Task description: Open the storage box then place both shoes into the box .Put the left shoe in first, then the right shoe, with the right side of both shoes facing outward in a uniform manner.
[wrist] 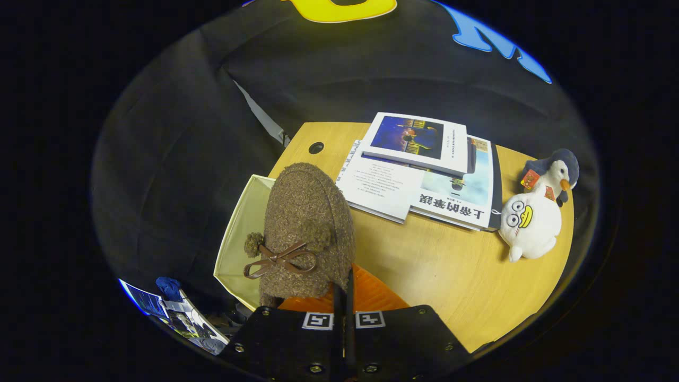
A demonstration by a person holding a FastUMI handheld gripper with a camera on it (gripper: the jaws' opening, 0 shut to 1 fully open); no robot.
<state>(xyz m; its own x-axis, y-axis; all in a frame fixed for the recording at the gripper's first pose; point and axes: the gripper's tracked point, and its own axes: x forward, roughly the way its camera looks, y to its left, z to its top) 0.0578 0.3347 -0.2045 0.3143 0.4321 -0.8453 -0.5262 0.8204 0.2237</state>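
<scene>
The setting is a staged recording booth, not a lived-in room. A black cloth wall point(175, 159) encloses a wooden table point(435, 265) with a cable hole point(315, 147) in its top. Household props lie on the table: a stack of books point(424, 170) and, beside the books, two plush toys point(533, 220). Printed sheets point(180, 318) lie below the table.

My count from the gripper camera

I see one brown fuzzy shoe point(307, 228), one open storage box point(238, 239), three books point(419, 159), two plush toys point(536, 212), one wooden table point(440, 270), and one gripper point(344, 297), fingers pinched together.
</scene>
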